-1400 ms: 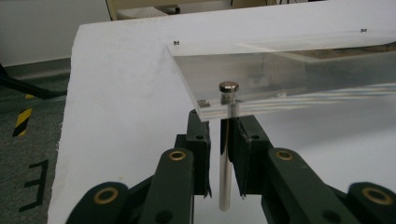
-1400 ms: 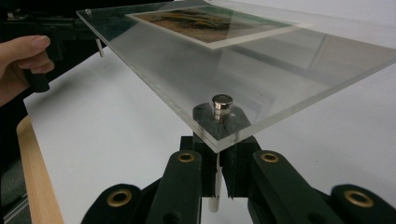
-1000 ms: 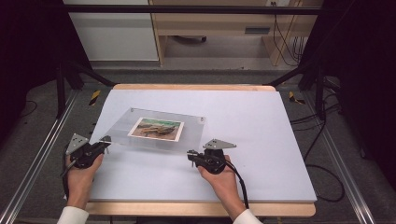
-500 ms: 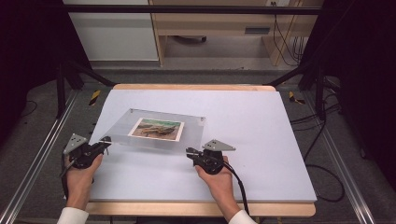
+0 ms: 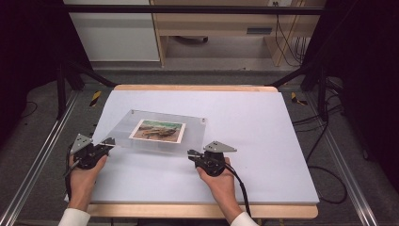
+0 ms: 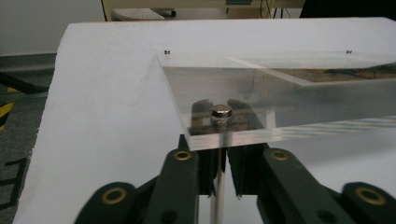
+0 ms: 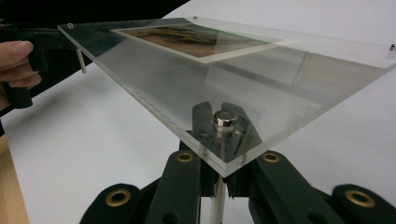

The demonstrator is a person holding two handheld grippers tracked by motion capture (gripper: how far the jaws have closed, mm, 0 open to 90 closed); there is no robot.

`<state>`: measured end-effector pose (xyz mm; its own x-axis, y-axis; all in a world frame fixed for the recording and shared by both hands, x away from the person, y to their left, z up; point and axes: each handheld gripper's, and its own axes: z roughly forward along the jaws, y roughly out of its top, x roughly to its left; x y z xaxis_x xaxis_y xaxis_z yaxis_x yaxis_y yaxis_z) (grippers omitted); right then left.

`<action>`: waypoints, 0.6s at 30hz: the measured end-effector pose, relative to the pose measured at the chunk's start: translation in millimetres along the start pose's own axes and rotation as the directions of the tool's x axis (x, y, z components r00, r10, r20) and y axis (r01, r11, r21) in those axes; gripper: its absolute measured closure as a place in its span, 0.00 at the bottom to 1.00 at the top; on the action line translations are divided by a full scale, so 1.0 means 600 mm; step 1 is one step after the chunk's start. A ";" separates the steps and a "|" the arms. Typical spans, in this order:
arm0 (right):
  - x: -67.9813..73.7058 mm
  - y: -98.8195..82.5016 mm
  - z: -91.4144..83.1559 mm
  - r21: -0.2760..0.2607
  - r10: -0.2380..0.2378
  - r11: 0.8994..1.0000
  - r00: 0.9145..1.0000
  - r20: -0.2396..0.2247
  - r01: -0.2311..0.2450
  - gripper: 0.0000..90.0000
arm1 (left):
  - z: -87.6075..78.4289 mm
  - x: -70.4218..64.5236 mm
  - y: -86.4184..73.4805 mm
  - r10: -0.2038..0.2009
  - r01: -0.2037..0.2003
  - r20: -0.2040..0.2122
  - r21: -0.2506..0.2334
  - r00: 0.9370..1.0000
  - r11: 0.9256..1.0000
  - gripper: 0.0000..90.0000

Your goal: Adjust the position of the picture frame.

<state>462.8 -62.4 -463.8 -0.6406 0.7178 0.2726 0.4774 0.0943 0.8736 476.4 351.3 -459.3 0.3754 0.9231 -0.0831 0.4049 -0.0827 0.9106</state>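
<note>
A clear acrylic photo frame (image 5: 188, 128) holds a brown landscape photo (image 5: 158, 130) and slopes up toward me over the white table (image 5: 263, 141). My left gripper (image 5: 109, 141) grips the thin metal post (image 6: 217, 186) under the frame's near left corner, below a silver cap (image 6: 221, 111). Its jaws have just eased open slightly, with the post still between them. My right gripper (image 5: 190, 152) is shut on the post (image 7: 217, 200) under the near right corner, beneath its cap (image 7: 224, 119). In the right gripper view the other hand (image 7: 18, 60) shows at the far corner.
The table's wooden edge (image 5: 202, 211) runs along the front. Metal rails (image 5: 42, 160) flank the table, and cables (image 5: 329, 169) lie on the floor at the right. A wooden cabinet (image 5: 211, 28) stands behind the table.
</note>
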 end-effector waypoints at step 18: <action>-0.008 0.050 -0.060 -0.023 -0.072 0.997 0.991 0.117 0.075 0.91 | -0.040 -0.056 0.038 -0.067 0.068 0.037 -0.020 0.997 0.997 0.93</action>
<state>458.4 -87.8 -424.6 -0.5985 0.7850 0.1602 0.4142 0.1320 0.9006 453.0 327.1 -426.3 0.3782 0.9119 -0.1593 0.4126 -0.0120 0.9108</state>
